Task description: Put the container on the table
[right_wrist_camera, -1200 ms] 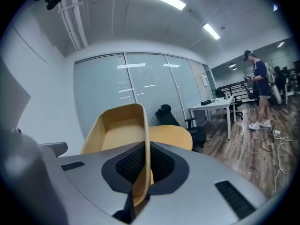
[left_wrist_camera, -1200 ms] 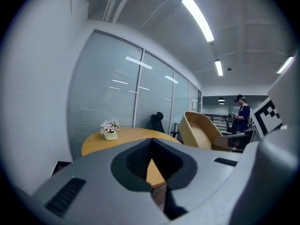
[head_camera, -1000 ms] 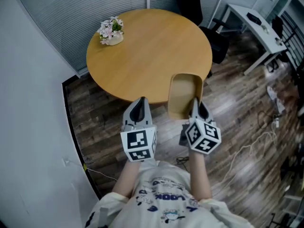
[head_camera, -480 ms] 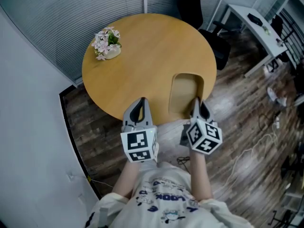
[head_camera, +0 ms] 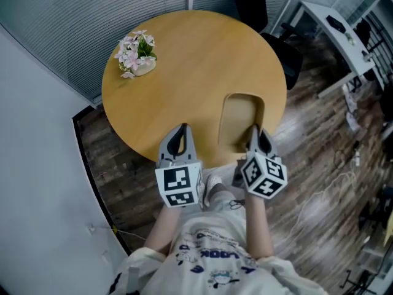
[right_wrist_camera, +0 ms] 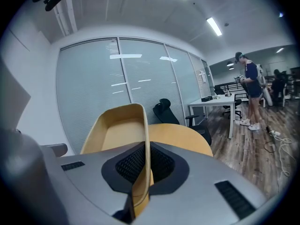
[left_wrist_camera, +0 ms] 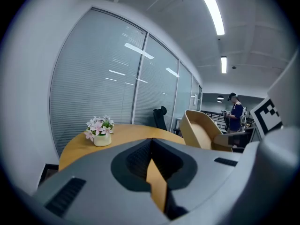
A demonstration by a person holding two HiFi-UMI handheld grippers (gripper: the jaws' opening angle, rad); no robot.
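Observation:
A tan, open-topped container [head_camera: 241,120] hangs over the near right part of the round wooden table [head_camera: 184,66]. My right gripper [head_camera: 256,141] is shut on the container's near right rim [right_wrist_camera: 143,144], and the wall runs up between its jaws. The container [left_wrist_camera: 199,130] also shows at the right of the left gripper view. My left gripper [head_camera: 178,143] is shut with nothing in it, held level with the right one over the table's near edge. Whether the container touches the tabletop cannot be told.
A small pot of pink flowers [head_camera: 137,55] stands at the table's far left. A black office chair [head_camera: 276,48] sits behind the table on the right, a white desk [head_camera: 334,29] beyond it. A person [right_wrist_camera: 249,90] stands far off. Cables [head_camera: 331,189] lie on the wood floor.
Both grippers and the container have moved forward: the container was over the floor by the table's edge and now lies wholly over the tabletop. The grip has not changed.

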